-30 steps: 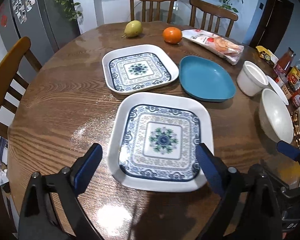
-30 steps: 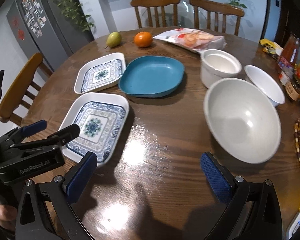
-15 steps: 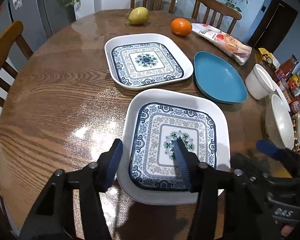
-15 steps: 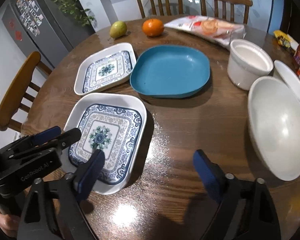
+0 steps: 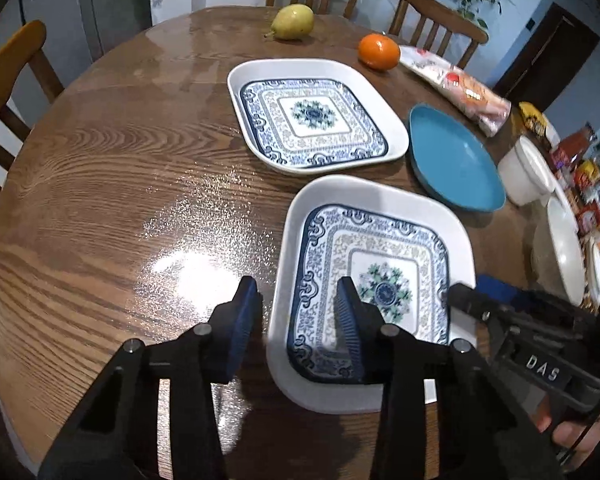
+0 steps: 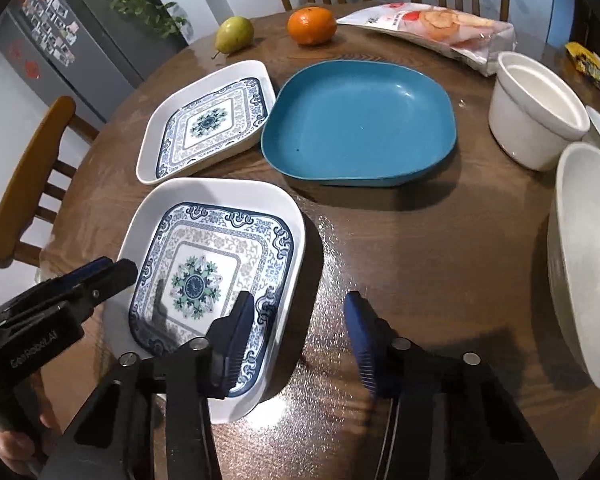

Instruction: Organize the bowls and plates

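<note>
While both claws straddle opposite edges of it, the near patterned plate (image 5: 376, 264) lies flat on the round wooden desk (image 5: 120, 184). 2nd patterned plate (image 5: 312, 114) and blue plate (image 6: 360, 120) sit just beyond. 3 white bowls: big one (image 6: 584, 260) at right, deep one (image 6: 536, 108) and a third behind. Left claw (image 5: 296, 320) part-closed around plate's left rim, contact unclear. Right claw (image 6: 300, 328) narrowed around right rim, not gripping. Orange (image 6: 311, 25), pear (image 6: 234, 33) far side.

2 white plates (image 5: 374, 216) with blue floral pattern, teal plate (image 6: 360, 120), white bowls (image 6: 538, 110), orange (image 6: 311, 26)
</note>
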